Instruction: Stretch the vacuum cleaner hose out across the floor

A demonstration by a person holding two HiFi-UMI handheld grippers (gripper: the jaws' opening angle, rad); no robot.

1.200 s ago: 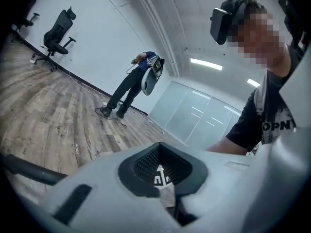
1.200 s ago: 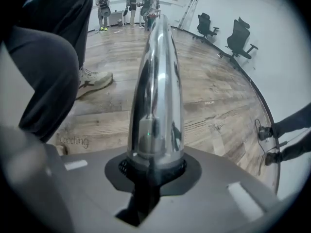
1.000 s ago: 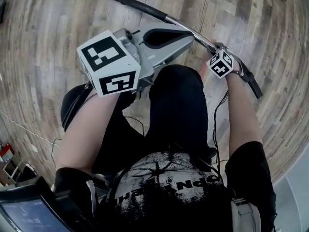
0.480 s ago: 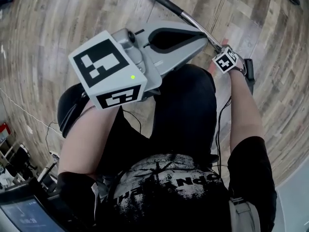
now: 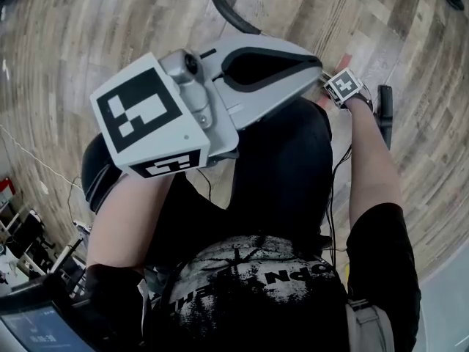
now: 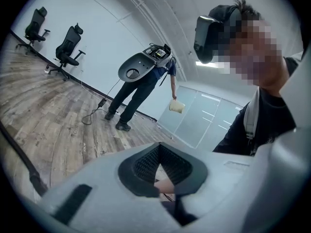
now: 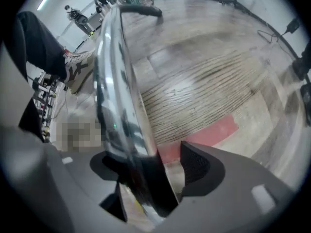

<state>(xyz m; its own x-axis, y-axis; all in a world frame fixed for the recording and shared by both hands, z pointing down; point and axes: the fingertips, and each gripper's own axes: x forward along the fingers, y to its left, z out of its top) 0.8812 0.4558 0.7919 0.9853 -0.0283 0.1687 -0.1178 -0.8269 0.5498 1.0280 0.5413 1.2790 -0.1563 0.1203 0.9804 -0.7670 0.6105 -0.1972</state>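
Note:
The vacuum's black hose [image 5: 229,12] curves over the wood floor at the top of the head view and runs behind my raised left gripper [image 5: 315,66]. That gripper [image 6: 159,152] is shut with nothing in it, held high in front of my body. My right gripper [image 5: 338,81] is down at the wand, whose black end [image 5: 385,112] lies just beside it. In the right gripper view the chrome wand tube [image 7: 116,81] runs between the jaws of the right gripper [image 7: 155,164], which are opening. It lies against the left pad, with a gap to the right pad [image 7: 197,164].
Another person [image 6: 141,81] stands across the room with a gripper and a cup. Two office chairs [image 6: 68,47] stand by the wall and a cable [image 6: 92,115] lies on the floor. A red floor patch [image 7: 214,130] lies under the wand. Equipment [image 5: 29,248] stands at lower left.
My left gripper has risen closer to the head camera and now covers more of the wand. My right gripper has moved slightly up the view. The hose has shifted toward the top.

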